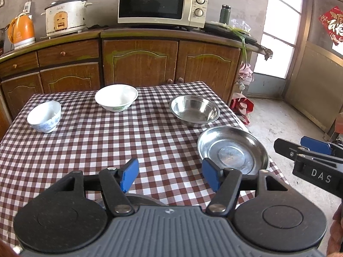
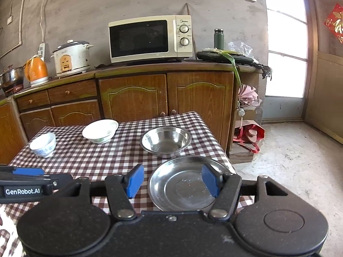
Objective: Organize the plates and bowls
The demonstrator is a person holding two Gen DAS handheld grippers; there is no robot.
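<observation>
On the checked table stand a small blue-patterned white bowl (image 1: 44,116) (image 2: 43,144) at the left, a wider white bowl (image 1: 116,97) (image 2: 100,131) at the back middle, a steel bowl (image 1: 194,110) (image 2: 165,141) at the back right and a shallow steel plate (image 1: 232,150) (image 2: 184,187) at the front right. My left gripper (image 1: 170,176) is open and empty above the table's front, left of the plate. A dark round rim (image 1: 137,199) shows under it. My right gripper (image 2: 171,181) is open and empty, hovering over the steel plate.
The table (image 1: 85,150) has its right edge just beyond the steel plate, with bare floor (image 2: 289,160) past it. Wooden cabinets (image 1: 139,62) stand behind, carrying a microwave (image 1: 160,4), rice cooker (image 1: 65,17) and orange kettle (image 1: 21,32). A red bag (image 2: 249,135) lies on the floor.
</observation>
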